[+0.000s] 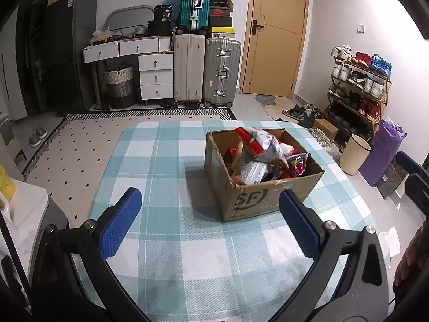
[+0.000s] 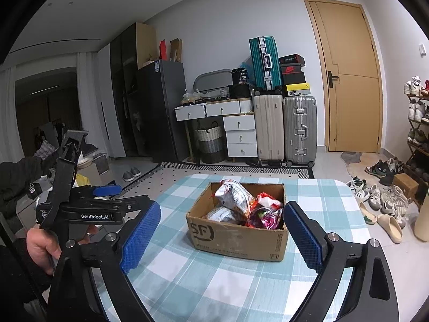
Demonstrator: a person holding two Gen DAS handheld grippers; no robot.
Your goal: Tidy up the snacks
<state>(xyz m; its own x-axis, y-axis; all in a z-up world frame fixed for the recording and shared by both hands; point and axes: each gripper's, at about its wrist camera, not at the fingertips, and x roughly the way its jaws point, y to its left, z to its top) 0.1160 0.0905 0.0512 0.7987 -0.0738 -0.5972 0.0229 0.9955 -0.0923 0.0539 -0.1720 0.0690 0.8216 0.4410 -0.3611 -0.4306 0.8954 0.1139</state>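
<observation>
An open cardboard box [image 1: 270, 198] [image 2: 238, 234] stands on the blue-and-white checked tablecloth [image 1: 166, 166] [image 2: 203, 281]. Several snack bags fill it: a silver-and-red bag [image 1: 264, 142] [image 2: 234, 193] sticks up on top, and a purple-red pack [image 1: 296, 165] [image 2: 264, 217] lies beside it. My left gripper [image 1: 210, 222] is open over the cloth, short of the box and a little left of it, nothing between its blue pads. My right gripper [image 2: 222, 237] is open too, with the box framed beyond its fingers. In the right wrist view a hand [image 2: 43, 244] holds the left gripper's body [image 2: 93, 212] at the left.
Beyond the table lie a dotted rug [image 1: 80, 145], suitcases [image 1: 209, 72] [image 2: 284, 126], a white drawer unit [image 1: 155, 77] and a wooden door [image 1: 276, 35]. A shoe rack [image 1: 359, 86], a cream bin [image 1: 355, 154], a purple bag [image 1: 383, 150] and loose shoes [image 2: 380, 201] crowd the right.
</observation>
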